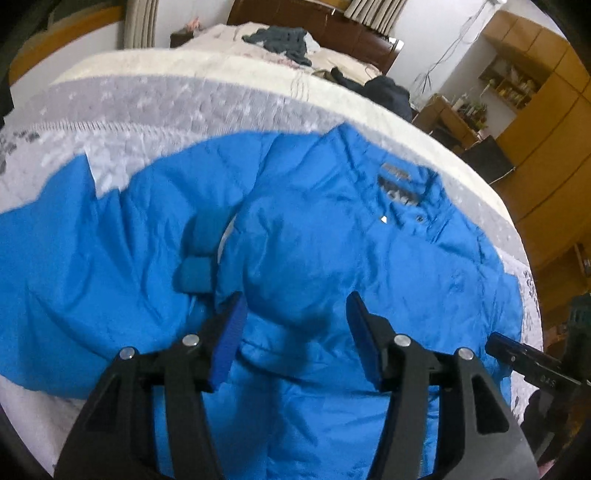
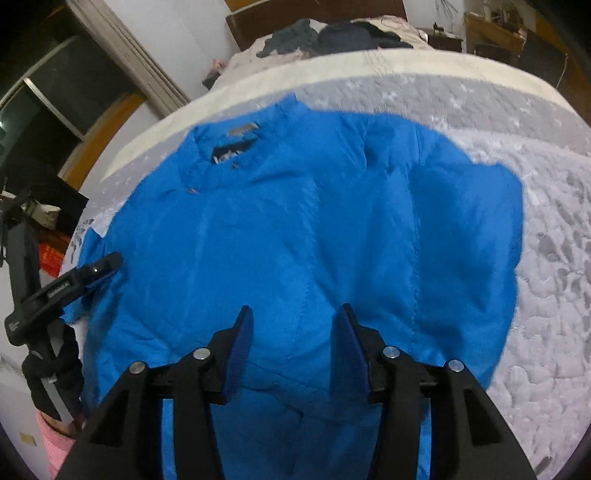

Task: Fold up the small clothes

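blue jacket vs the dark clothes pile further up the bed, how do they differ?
The blue jacket lies spread flat, collar away from the cameras; the dark clothes sit bunched in a heap. The jacket is bright blue and lies under both open grippers; the heap is grey to navy, far off near the headboard. Both rest on the bed.

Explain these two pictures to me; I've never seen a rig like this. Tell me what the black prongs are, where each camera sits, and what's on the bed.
No robot here: a person holds a two-finger tool in each hand, each carrying a forward-looking fisheye camera. One picture looks along the left hand-held gripper, the other along the right hand-held gripper. Both have blue pads, stand open and hold nothing. Beneath them a blue padded jacket lies spread on a grey patterned bedcover. Dark clothes lie farther up the bed.
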### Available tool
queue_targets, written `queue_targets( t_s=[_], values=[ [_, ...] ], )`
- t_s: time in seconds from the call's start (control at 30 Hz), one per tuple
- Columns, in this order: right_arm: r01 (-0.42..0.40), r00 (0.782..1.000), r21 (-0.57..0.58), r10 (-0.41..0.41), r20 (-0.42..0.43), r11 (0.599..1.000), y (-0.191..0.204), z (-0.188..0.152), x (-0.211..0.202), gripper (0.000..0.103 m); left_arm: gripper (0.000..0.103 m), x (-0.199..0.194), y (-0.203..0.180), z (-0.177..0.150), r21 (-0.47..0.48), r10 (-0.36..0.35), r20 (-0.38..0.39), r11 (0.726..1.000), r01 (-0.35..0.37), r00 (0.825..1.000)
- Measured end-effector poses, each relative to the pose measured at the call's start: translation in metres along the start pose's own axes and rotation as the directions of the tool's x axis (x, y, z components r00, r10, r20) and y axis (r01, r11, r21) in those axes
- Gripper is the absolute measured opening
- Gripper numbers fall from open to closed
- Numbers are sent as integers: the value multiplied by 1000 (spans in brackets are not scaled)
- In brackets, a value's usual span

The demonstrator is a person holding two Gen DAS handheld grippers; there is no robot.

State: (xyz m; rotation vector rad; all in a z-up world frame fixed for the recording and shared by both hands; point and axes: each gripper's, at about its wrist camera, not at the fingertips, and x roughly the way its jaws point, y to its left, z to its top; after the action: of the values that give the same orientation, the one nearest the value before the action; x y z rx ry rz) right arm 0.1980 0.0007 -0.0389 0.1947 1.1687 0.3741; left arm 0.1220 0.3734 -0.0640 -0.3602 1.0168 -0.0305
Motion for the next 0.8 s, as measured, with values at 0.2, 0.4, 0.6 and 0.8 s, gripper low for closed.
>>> queue_targets(
  t_s=[0.2, 0.4, 0.6, 0.8],
  values=[
    [19, 1000, -21, -19, 6, 1000, -2, -6, 10, 45, 55, 10, 1, -8, 40, 15, 7, 999, -15, 1000],
    [45, 999, -43, -44, 28, 998, 4, -9, 14, 45, 55, 12, -3, -13, 65, 43, 27, 997, -45, 999],
    [-29, 999, -10, 29, 34, 1000, 8, -6, -8, 50, 55, -12, 3, -7, -8, -2, 18, 1000, 2, 1000],
    [-78, 995, -61, 82, 56, 995, 38, -8, -37, 64, 65, -73, 32, -16, -31, 7, 107, 1000, -4, 994]
  ],
)
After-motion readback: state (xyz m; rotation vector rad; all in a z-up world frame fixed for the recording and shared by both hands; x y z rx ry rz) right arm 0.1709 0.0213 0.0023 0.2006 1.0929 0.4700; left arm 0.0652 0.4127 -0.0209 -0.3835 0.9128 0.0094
